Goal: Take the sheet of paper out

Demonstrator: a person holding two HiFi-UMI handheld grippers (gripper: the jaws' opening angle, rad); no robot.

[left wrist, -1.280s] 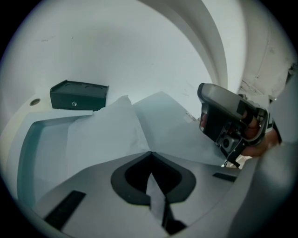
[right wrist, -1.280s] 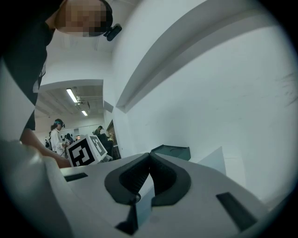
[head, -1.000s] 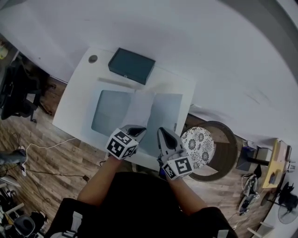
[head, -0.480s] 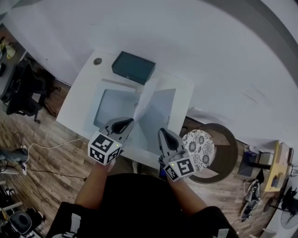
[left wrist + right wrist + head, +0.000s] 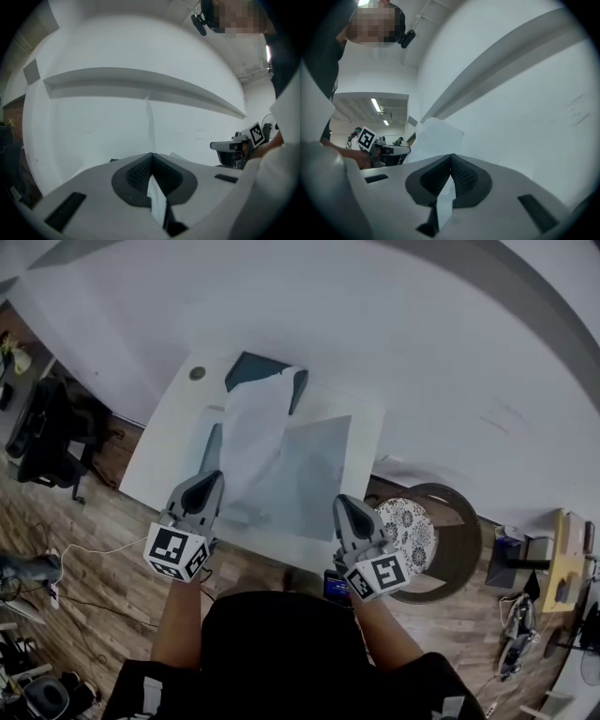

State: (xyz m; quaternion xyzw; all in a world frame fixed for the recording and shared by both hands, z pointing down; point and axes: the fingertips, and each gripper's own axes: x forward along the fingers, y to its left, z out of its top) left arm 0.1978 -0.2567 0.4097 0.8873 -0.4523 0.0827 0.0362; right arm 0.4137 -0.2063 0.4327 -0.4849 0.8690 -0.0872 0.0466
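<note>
The step in hand is the pulling out itself. The left hand-held gripper [image 5: 208,480] is closed tight on the near edge of the sheet [image 5: 251,435]. In the left gripper view the paper [image 5: 157,199] runs edge-on between the two pads. The sheet stands up from the gripper and curls away over the tabletop [image 5: 167,448], and it covers part of the dark box [image 5: 248,368] at the far side. In the right gripper view the sheet [image 5: 435,135] shows as a white curved page in the air.

The right hand-held gripper [image 5: 345,506] is also closed, on a thin pale edge. I judge this is the edge of the grey-blue folder [image 5: 314,474], which lies flat on the tabletop, and that this gripper keeps it down. I cannot tell whether the far end of the sheet is already free of the folder, but most of it seems out.

For the next move, the left gripper should carry the sheet clear of the folder and lay it on a bare part of the tabletop, while the right one holds the folder in place.

I can read no brand or writing. Only the square black-and-white markers on the cubes [image 5: 176,551] are visible.
</note>
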